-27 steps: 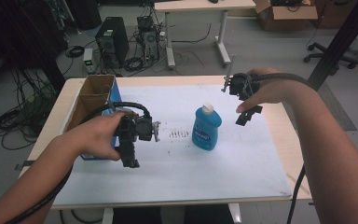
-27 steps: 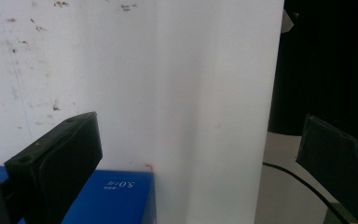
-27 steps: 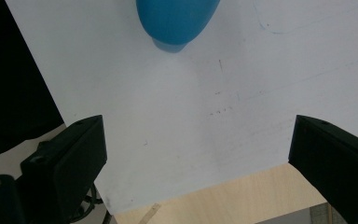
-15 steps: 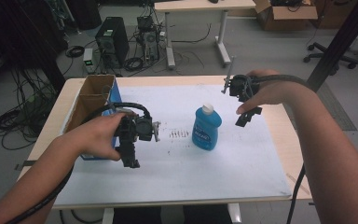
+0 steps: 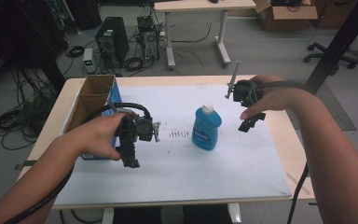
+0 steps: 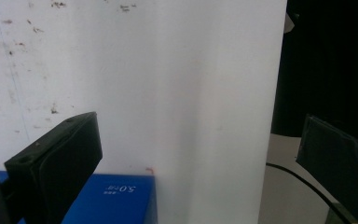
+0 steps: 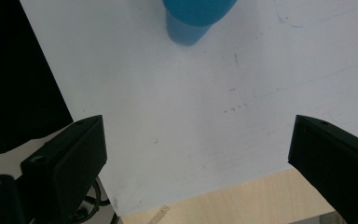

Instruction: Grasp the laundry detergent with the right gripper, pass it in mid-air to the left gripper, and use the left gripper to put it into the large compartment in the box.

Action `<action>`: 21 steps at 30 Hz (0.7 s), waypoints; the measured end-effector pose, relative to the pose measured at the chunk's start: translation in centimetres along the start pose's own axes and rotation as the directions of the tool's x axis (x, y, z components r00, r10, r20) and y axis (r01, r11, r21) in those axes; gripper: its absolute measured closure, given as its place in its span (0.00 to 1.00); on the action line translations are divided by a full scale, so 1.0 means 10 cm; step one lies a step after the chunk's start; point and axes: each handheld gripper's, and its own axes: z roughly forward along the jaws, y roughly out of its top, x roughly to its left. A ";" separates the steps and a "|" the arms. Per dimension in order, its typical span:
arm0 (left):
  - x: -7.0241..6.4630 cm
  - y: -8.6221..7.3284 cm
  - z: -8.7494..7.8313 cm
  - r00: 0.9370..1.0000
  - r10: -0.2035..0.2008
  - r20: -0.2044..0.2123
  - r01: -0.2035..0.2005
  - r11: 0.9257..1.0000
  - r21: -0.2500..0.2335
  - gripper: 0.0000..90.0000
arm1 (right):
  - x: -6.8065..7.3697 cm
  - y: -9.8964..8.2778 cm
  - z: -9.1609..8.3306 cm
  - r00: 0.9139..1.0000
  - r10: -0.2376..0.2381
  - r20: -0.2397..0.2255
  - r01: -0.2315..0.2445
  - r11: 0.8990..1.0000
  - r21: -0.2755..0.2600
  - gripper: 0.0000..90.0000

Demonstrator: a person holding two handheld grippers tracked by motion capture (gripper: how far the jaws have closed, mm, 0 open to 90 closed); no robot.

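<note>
**Bottle untouched, grippers unmoved**

While nothing has shifted since a moment earlier, the blue bottle [image 5: 206, 128] is kept upright mid-surface [image 5: 242, 163]; left gripper [image 5: 131, 156] and right gripper [image 5: 251, 122] are held wide, empty, either side. No grasp is judged begun.

The right gripper [image 7: 198, 163], its two black jaws spread wide and empty, hangs over a white scuffed sheet [image 7: 177, 116] on the pale wooden surface [image 7: 233, 200]; a rounded blue plastic bottle [image 7: 196, 14] stands at the top edge.

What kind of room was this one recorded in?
Probably a lab or office workspace: a desktop computer tower with tangled cables on the floor, a rolling office chair, and a second desk behind.
</note>
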 end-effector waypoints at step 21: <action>-0.03 0.04 -0.01 1.000 0.005 -0.010 -0.005 1.000 0.008 0.00 | 0.14 -0.31 0.27 1.000 0.020 -0.020 -0.022 0.990 -0.137 0.04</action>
